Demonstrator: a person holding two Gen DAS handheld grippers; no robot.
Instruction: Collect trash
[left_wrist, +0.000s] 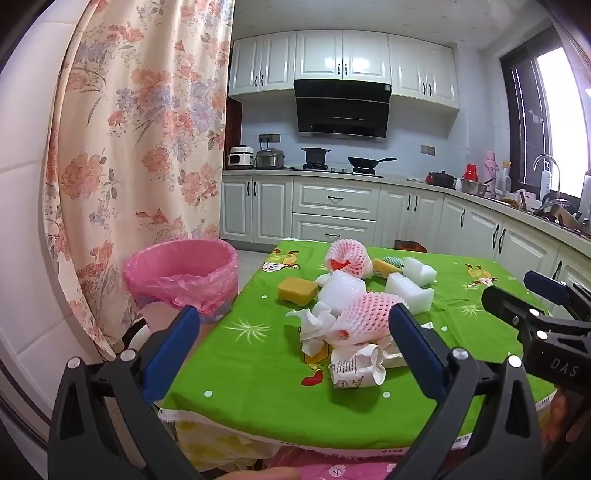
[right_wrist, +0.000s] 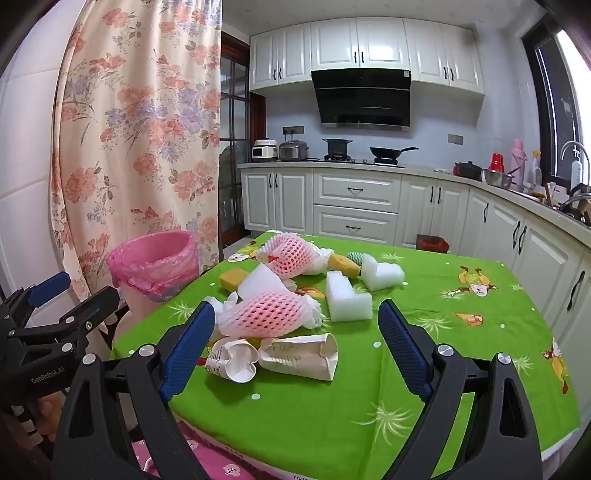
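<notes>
A pile of trash lies on the green tablecloth (left_wrist: 258, 387) (right_wrist: 443, 332): crushed paper cups (left_wrist: 356, 367) (right_wrist: 299, 354), pink foam fruit nets (left_wrist: 369, 310) (right_wrist: 266, 314), white foam blocks (left_wrist: 408, 286) (right_wrist: 347, 299), yellow sponges (left_wrist: 297, 290) (right_wrist: 233, 277) and crumpled tissue (left_wrist: 314, 325). A bin with a pink liner (left_wrist: 183, 277) (right_wrist: 155, 262) stands left of the table. My left gripper (left_wrist: 295, 343) is open and empty, at the table's near edge, short of the pile. My right gripper (right_wrist: 297, 343) is open and empty, its fingers either side of the cups but nearer me.
A floral curtain (left_wrist: 140, 147) hangs behind the bin. Kitchen cabinets (left_wrist: 332, 206) and a counter with pots run along the back and right. The right gripper's body (left_wrist: 546, 332) shows at the right of the left wrist view; the left gripper's body (right_wrist: 48, 332) shows at the left of the right wrist view.
</notes>
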